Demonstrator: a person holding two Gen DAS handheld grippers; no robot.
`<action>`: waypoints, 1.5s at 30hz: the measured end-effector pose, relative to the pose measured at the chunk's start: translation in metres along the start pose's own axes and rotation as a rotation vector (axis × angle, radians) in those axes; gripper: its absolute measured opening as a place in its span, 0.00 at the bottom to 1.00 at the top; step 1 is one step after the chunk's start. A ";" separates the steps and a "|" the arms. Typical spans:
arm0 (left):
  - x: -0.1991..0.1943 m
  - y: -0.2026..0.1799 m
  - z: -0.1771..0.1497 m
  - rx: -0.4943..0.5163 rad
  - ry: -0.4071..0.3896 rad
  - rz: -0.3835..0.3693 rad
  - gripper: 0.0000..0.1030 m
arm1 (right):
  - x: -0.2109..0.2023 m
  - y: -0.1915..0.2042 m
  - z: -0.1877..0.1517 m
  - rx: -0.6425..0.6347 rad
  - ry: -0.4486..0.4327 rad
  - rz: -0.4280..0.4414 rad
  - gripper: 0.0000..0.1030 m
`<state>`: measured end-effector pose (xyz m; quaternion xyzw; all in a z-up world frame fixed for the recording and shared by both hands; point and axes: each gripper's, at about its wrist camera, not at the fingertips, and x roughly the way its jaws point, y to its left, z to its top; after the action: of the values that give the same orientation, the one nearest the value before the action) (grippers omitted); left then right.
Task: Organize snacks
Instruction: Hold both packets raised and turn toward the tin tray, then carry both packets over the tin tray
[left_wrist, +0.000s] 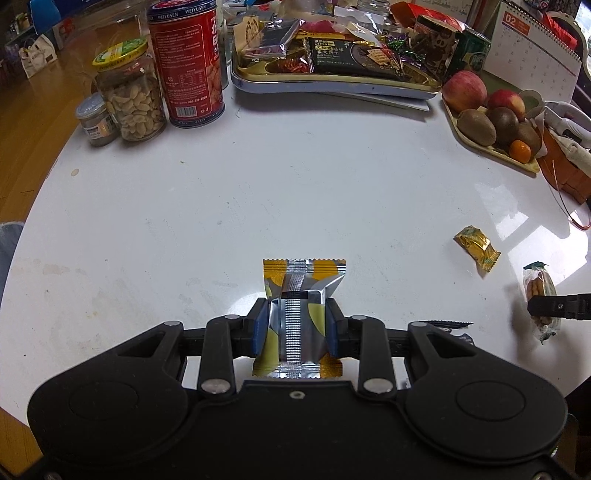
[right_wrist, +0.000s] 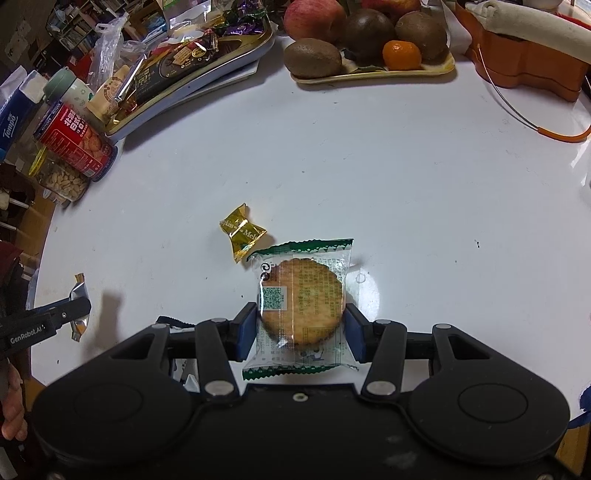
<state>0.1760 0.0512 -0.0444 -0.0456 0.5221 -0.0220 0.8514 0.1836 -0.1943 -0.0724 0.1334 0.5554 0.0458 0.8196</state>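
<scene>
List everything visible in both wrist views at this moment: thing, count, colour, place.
table: 1, white, under everything
snack tray: 1, gold-lined, far edge, heaped with packets
fruit tray: 1, cream, far right; apples, kiwis, one small orange
red tin: 1, far left
peanut jar: 1, clear, yellow lid, beside the tin
small jar: 1, grey lid, left of peanut jar
gold candy: 1, loose on the table
silver-yellow packet: 1, in left gripper
biscuit packet: 1, clear with green edges, in right gripper
left gripper: black, blue pads, shut
right gripper: same, shut
</scene>
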 end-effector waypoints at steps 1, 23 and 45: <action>-0.001 0.000 -0.001 0.000 -0.003 -0.001 0.38 | 0.000 0.000 0.000 0.003 -0.002 -0.002 0.51; -0.021 0.010 -0.028 -0.090 -0.043 -0.028 0.38 | -0.015 -0.014 -0.001 0.055 -0.056 0.006 0.51; -0.085 0.020 -0.057 -0.108 -0.240 -0.199 0.38 | -0.100 -0.018 -0.061 0.096 -0.194 0.160 0.51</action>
<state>0.0861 0.0754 0.0035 -0.1453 0.4099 -0.0725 0.8976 0.0884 -0.2242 -0.0083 0.2202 0.4627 0.0715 0.8558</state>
